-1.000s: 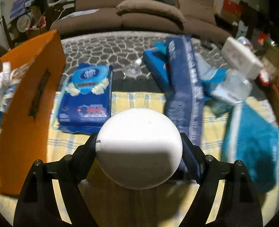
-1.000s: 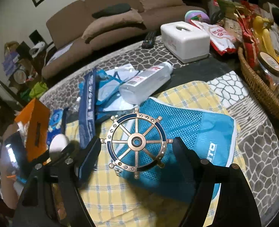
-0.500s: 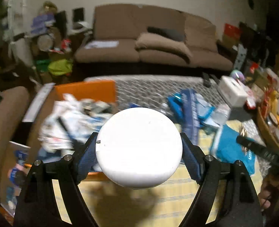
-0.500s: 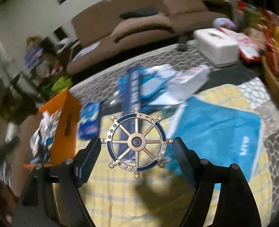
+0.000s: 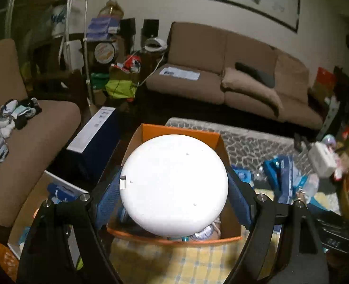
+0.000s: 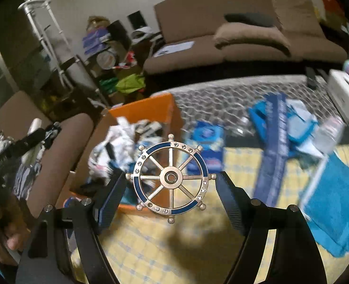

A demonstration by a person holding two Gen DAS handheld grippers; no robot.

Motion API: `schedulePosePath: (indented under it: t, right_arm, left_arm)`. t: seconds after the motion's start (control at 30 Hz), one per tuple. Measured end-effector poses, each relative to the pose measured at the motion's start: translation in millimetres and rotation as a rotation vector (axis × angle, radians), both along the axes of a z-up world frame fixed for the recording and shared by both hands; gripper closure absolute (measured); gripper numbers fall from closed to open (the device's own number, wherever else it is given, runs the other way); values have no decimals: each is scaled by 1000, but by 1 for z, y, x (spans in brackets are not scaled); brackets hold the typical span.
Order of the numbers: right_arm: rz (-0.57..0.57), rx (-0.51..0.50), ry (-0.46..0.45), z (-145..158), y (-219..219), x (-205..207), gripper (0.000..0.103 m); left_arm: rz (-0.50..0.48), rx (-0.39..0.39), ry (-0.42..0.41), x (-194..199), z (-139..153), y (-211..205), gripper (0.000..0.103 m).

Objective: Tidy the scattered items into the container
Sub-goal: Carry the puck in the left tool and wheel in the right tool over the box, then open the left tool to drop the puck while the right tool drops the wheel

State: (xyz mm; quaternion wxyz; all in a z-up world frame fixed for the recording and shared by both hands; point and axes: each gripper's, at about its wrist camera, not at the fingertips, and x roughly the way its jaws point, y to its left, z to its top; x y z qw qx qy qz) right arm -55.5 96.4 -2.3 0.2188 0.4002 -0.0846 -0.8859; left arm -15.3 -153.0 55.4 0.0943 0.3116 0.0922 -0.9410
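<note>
My left gripper [image 5: 174,189] is shut on a white round object [image 5: 174,184] and holds it above the open orange box [image 5: 181,131], which has several items inside. My right gripper [image 6: 170,182] is shut on a metal ship's-wheel ornament [image 6: 170,177] with blue rim segments, held over the yellow checked cloth [image 6: 165,241] just right of the orange box [image 6: 148,108]. The left gripper's arm shows at the left edge of the right wrist view.
On the table lie a blue wipes pack [image 6: 206,142], a long dark blue box [image 6: 275,146], a clear bottle [image 6: 328,132], a teal towel [image 6: 335,201] and a white tissue box [image 6: 347,90]. A brown sofa [image 5: 233,80] stands behind, an armchair [image 5: 20,123] at left.
Both grippers have swung left toward the orange box with their loads. The white object now hangs over the box opening; the wheel has come up beside the box.
</note>
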Motion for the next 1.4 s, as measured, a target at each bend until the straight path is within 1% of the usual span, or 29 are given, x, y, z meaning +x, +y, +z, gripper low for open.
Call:
schedulePosePath:
  t: [0.07, 0.13, 0.2, 0.3, 0.33, 0.43, 0.5, 0.6, 0.67, 0.8, 0.87, 0.97, 1.13, 1.27, 1.33, 1.4]
  right_arm:
    - [22, 24, 29, 4, -24, -6, 24]
    - [41, 39, 45, 5, -45, -14, 24]
    - [51, 57, 51, 3, -65, -21, 24]
    - [80, 39, 52, -1, -92, -32, 24]
    - [90, 36, 53, -2, -101, -36, 24]
    - [104, 48, 48, -9, -119, -49, 24]
    - [115, 57, 35, -18, -128, -60, 24]
    - [124, 59, 1, -27, -133, -67, 24]
    - [136, 68, -8, -32, -136, -69, 24]
    - [143, 89, -18, -43, -139, -77, 24]
    - [142, 96, -38, -51, -141, -81, 24]
    - [153, 104, -55, -60, -146, -82, 24]
    - [172, 138, -38, -64, -153, -77, 24]
    - [167, 164, -45, -62, -149, -75, 22]
    - [161, 139, -38, -55, -140, -71, 19]
    - [140, 109, -22, -45, -125, -67, 18]
  left_arm:
    - [15, -19, -36, -4, -7, -9, 23]
    - [2, 4, -41, -9, -14, -19, 23]
    - [18, 6, -77, -17, -21, -26, 23]
    - [19, 54, -64, -25, -21, -38, 23]
    - [16, 51, -53, -28, -18, -41, 23]
    - [9, -8, -43, -39, -18, -42, 23]
    - [10, -16, -55, -49, -23, -44, 23]
    - [-2, 65, -91, -63, -33, -52, 23]
    - [-5, 83, -107, -67, -37, -54, 23]
    - [3, 40, -149, -71, -45, -53, 23]
    - [12, 46, -182, -73, -52, -54, 23]
    - [14, 83, -204, -77, -58, -57, 23]
    - [27, 64, -212, -80, -61, -54, 23]
    - [22, 85, -230, -86, -65, -53, 23]
    - [20, 84, -233, -87, -66, -51, 23]
    - [18, 70, -233, -86, -66, -48, 23]
